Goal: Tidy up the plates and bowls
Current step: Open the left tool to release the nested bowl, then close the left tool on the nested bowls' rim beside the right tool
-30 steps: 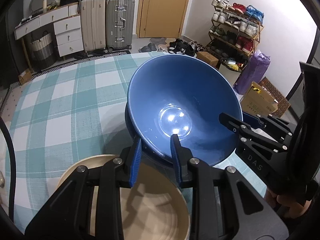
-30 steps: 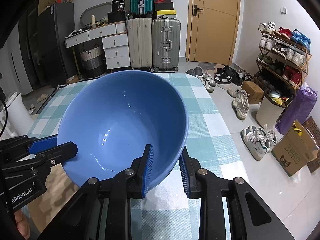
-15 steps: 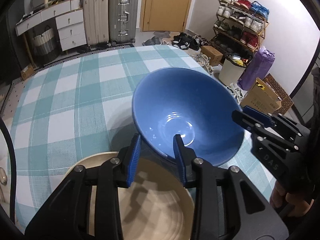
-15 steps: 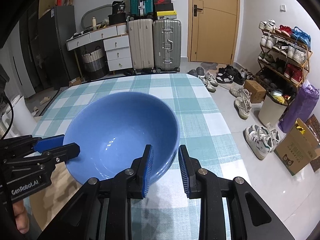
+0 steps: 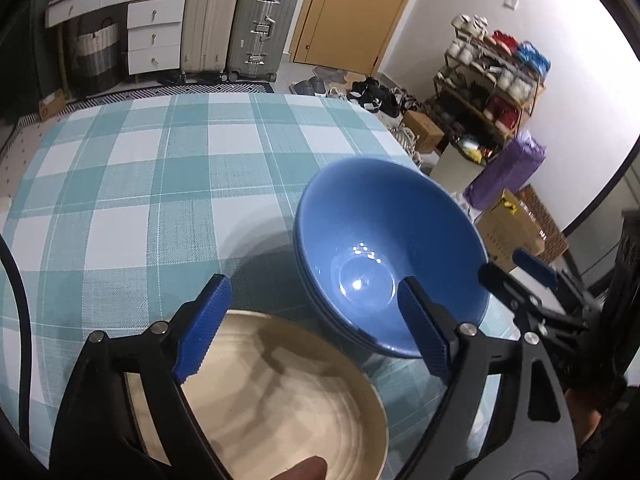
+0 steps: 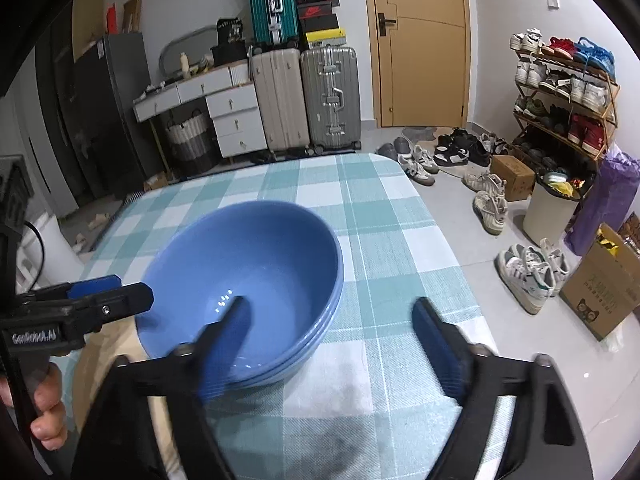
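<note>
Bowls [image 5: 384, 256] nested upright, mouths up, seemingly three; both grippers just sprung apart, empty.

The blue bowls [image 6: 256, 264] look like glazed ceramic, smooth and glossy, with small light glints at the bottom of the top one. The beige plate [image 5: 280, 400] has a duller, satin surface with faint concentric ridges (material cannot be told for sure). The tablecloth [image 5: 140, 184] is a woven fabric with a fine, matt, slightly rough texture. Both the left gripper [image 5: 316, 328] and the right gripper [image 6: 336, 340] are matt black plastic with ribbed blue pads and small shiny metal screws.
</note>
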A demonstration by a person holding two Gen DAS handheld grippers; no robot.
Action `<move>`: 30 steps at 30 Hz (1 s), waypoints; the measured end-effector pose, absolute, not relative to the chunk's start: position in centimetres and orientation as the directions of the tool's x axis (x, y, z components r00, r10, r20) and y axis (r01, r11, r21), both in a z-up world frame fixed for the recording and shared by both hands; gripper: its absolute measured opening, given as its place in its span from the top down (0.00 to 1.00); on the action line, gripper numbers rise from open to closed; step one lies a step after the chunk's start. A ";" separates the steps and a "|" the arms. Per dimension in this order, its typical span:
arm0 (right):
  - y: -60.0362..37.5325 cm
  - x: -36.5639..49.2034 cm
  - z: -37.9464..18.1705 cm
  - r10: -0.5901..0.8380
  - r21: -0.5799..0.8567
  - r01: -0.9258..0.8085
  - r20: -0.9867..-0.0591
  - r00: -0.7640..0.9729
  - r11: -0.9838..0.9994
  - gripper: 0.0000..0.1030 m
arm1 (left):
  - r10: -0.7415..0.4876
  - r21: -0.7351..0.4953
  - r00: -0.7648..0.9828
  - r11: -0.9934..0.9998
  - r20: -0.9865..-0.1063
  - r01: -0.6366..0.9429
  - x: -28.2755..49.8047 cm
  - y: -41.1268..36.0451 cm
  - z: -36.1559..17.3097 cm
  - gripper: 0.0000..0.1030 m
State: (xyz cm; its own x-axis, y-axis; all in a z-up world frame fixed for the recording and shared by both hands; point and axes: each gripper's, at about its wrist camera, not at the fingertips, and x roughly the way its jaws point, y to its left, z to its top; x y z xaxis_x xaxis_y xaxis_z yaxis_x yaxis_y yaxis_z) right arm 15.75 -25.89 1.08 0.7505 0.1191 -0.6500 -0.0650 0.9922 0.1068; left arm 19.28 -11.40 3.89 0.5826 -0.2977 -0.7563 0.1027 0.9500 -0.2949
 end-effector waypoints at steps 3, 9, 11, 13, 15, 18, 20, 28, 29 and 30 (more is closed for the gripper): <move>-26.2 15.9 1.2 0.108 0.111 -0.047 -0.648 0.754 0.993 0.06 | -0.309 -0.321 0.587 0.943 -0.748 0.086 19.8 -10.7 3.9 0.02; -27.2 16.8 0.7 0.109 0.156 -0.007 -0.661 0.743 0.988 0.03 | -0.319 -0.355 0.583 0.933 -0.747 0.055 21.2 -10.0 3.3 0.02; -27.7 17.2 0.4 0.135 0.196 -0.004 -0.664 0.736 0.981 0.03 | -0.320 -0.364 0.576 0.930 -0.752 0.041 21.8 -9.8 2.8 0.02; -28.0 17.5 0.1 0.150 0.220 0.000 -0.666 0.731 0.976 0.03 | -0.322 -0.370 0.570 0.928 -0.756 0.034 22.2 -9.7 2.3 0.02; -28.3 17.8 -0.3 0.171 0.248 -0.001 -0.666 0.726 0.969 0.03 | -0.320 -0.374 0.561 0.927 -0.763 0.020 22.8 -9.6 1.6 0.02; -28.5 18.3 -1.0 0.217 0.295 -0.016 -0.666 0.714 0.955 0.03 | -0.322 -0.380 0.547 0.925 -0.773 0.007 23.5 -9.5 0.6 0.02; -28.4 18.5 -1.5 0.239 0.312 -0.028 -0.664 0.709 0.950 0.03 | -0.324 -0.384 0.539 0.923 -0.777 0.000 23.8 -9.4 0.0 0.02; -27.6 19.6 -2.8 0.322 0.370 -0.079 -0.661 0.678 0.926 0.28 | -0.362 -0.424 0.520 0.906 -0.774 0.001 24.7 -9.6 -1.4 0.10; -27.4 19.7 -2.9 0.325 0.366 -0.086 -0.664 0.674 0.927 0.30 | -0.374 -0.433 0.516 0.901 -0.771 0.008 24.8 -9.8 -1.6 0.16; -27.2 19.7 -3.0 0.326 0.364 -0.089 -0.665 0.672 0.927 0.34 | -0.383 -0.438 0.512 0.899 -0.769 0.014 24.9 -9.9 -1.7 0.20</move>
State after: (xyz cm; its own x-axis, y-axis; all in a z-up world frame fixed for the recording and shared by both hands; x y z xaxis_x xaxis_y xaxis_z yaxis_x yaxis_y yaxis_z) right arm 19.68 -27.24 -3.03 0.6715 0.3261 -0.6654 -0.0893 0.9270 0.3641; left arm 24.92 -9.92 -1.70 0.5116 -0.3827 -0.7693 0.0139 0.8989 -0.4379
